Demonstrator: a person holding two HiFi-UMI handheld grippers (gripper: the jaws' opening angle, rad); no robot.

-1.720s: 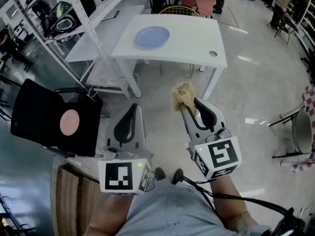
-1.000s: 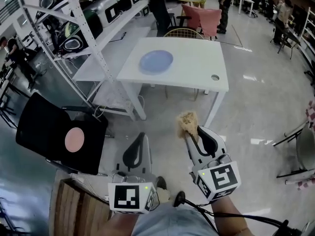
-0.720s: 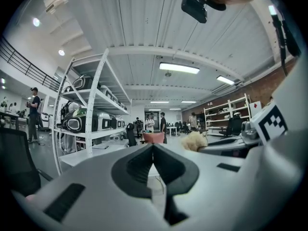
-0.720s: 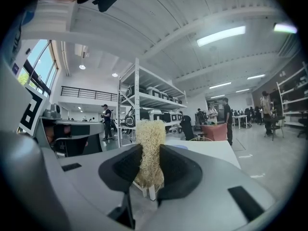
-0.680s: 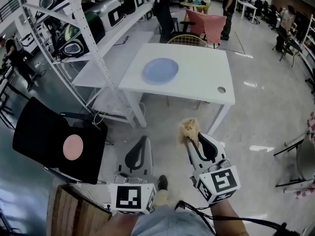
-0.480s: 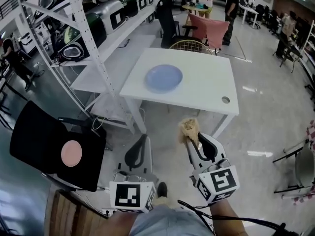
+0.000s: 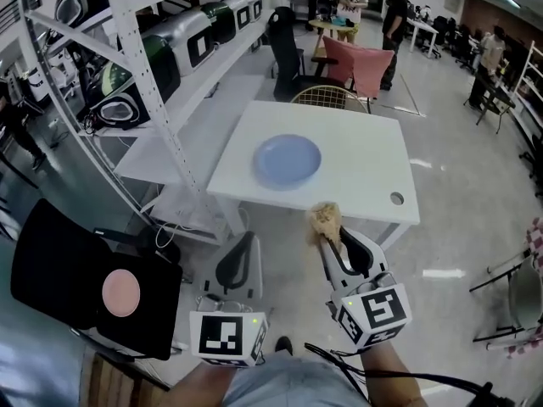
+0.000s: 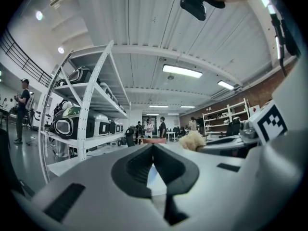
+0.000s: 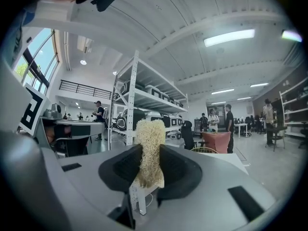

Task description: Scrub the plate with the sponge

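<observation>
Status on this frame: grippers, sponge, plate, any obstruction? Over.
Right gripper shut on sponge. Left gripper shut, empty. Plate on white table ahead, sponge not yet touching it. No obstruction seen.

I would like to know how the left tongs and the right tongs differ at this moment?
The right tongs are shut on the tan sponge; the left tongs are shut on nothing. The right tongs reach further forward toward the white table than the left tongs. Both point toward the plate, well short of it.
</observation>
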